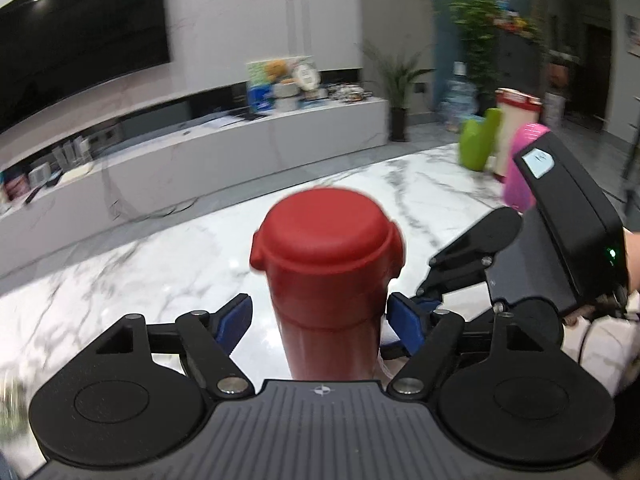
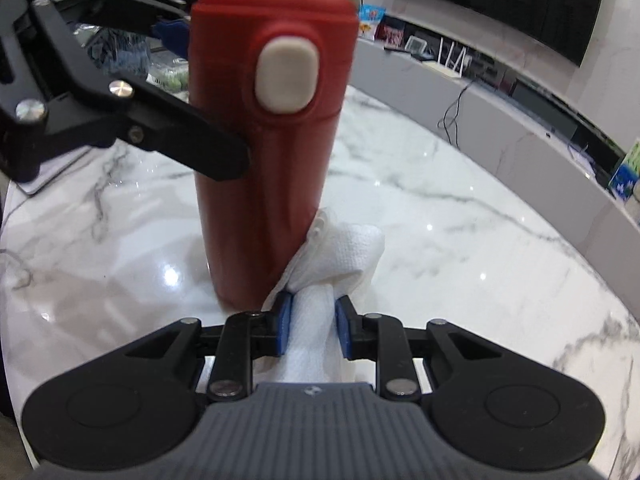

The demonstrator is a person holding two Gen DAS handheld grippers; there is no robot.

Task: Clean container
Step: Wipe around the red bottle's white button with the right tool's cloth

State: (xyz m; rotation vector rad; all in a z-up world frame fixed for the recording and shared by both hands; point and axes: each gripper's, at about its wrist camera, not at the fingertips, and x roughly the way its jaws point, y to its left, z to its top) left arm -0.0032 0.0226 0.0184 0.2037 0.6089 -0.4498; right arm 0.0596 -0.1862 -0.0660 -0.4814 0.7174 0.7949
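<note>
A red flask (image 1: pixel 326 276) with a red lid stands upright on the white marble table (image 1: pixel 160 280). My left gripper (image 1: pixel 322 314) straddles its body, blue pads (image 1: pixel 238 320) a little off each side, so it is open. In the right wrist view the flask (image 2: pixel 268 184) shows a white push button (image 2: pixel 286 76) on its lid. My right gripper (image 2: pixel 312 322) is shut on a bunched white paper towel (image 2: pixel 340 256), which touches the flask's lower side near the base. The left gripper's fingers (image 2: pixel 192 148) reach in from the upper left at mid-height.
A green object (image 1: pixel 478 142), a pink one (image 1: pixel 522 168) and a white container with a red band (image 1: pixel 516 120) stand at the table's far right. A flat grey slab (image 2: pixel 44 182) lies near the table's left edge. A long TV cabinet (image 1: pixel 200 148) runs behind.
</note>
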